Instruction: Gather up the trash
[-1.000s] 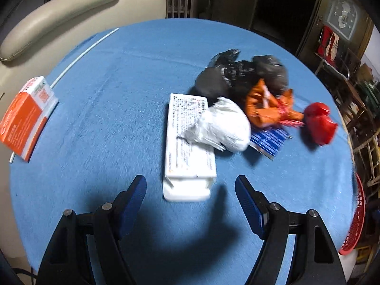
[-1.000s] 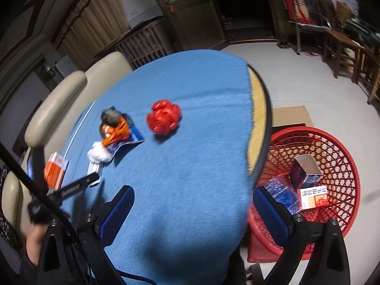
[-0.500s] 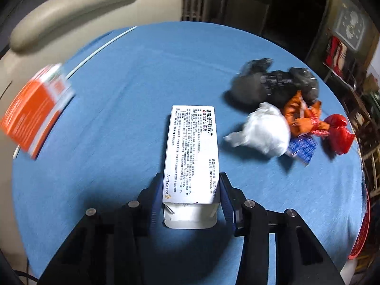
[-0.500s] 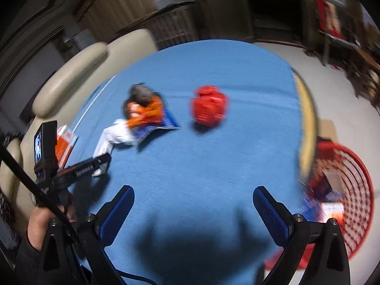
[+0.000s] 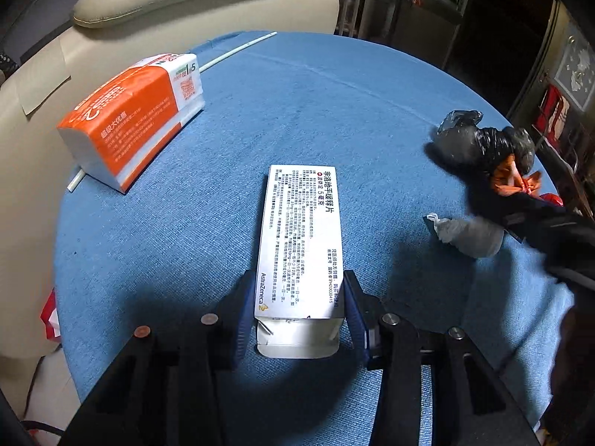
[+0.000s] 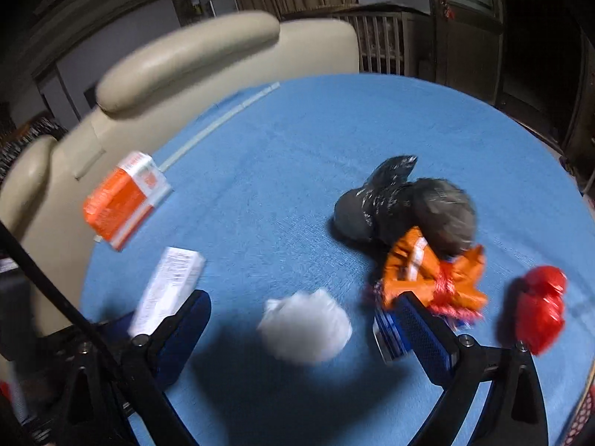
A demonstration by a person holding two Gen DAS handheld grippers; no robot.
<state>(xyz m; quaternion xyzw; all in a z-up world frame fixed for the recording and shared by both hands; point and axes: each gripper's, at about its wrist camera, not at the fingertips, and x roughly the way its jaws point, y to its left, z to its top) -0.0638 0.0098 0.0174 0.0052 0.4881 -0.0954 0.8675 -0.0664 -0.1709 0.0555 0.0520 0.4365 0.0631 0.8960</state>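
In the left wrist view, a white box (image 5: 299, 245) is seen lying flat on the blue counter (image 5: 334, 111), its near end between the jaws of the left gripper (image 5: 297, 316). The jaws are closed down to the box's width and the blue pads are pressed against both of its long sides, so the box is judged to be gripped but not yet lifted (its underside appears to rest on the cloth). Well apart to the left an orange pack (image 5: 130, 122) is seen at the counter's edge, over a thin white straw (image 5: 238, 48). To the right a black bag (image 5: 479, 141), an orange wrapper (image 5: 515, 178) and a white wad (image 5: 472, 236) are seen, partly covered by the dark body of the other tool.

In the right wrist view (blurred), the right gripper (image 6: 297, 316) is held over the wad (image 6: 305, 325), which is bracketed by wide-set jaws. These jaws have just been closing a little, yet clear gaps are left on both sides and nothing is held. A red lump (image 6: 541, 306) is seen beside the wrapper, and a blue packet (image 6: 390, 334) lies just beside the right jaw.

No bin is shown in either view. Most of the trash is left on the counter, so the task is judged far from finished.
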